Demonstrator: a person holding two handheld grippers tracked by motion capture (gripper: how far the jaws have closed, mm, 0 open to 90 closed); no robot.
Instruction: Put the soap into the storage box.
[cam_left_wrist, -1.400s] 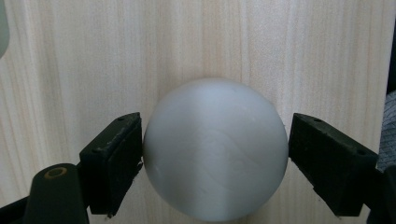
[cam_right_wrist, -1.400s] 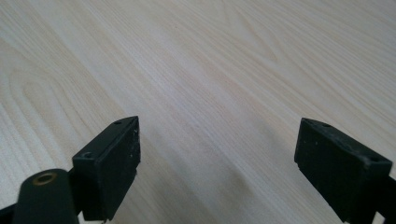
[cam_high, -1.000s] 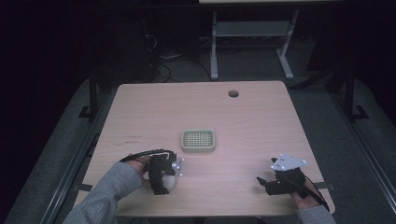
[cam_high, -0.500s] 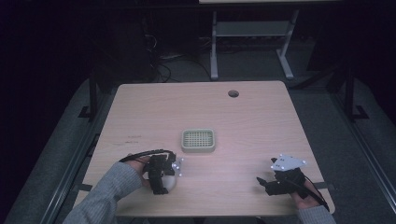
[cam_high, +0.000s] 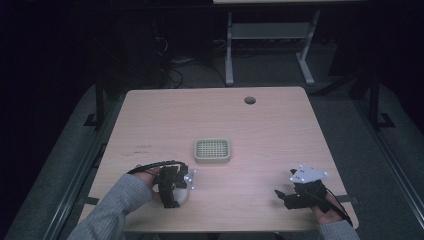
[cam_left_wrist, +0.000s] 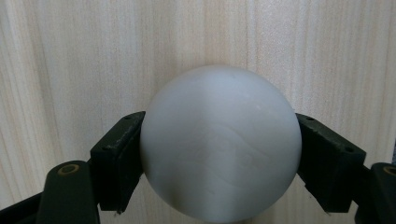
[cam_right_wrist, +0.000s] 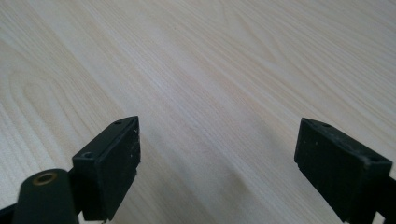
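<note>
Ball pinched betw. my left gripper jaws, just near-left of tray; right gripper spread, empty, farther off.

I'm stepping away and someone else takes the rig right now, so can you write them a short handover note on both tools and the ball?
Left tool: shut on the white ball, one jaw on each side of it, low over the near left of the table.
Right tool: open, nothing between its jaws, low over the near right of the table.
Square grid tray: mid-table, just beyond the left tool; nothing seen in it.
Done: ball is gripped.
Left: probably carry the ball to the tray and release it there; whether it is lifted off the wood yet cannot be told.
</note>
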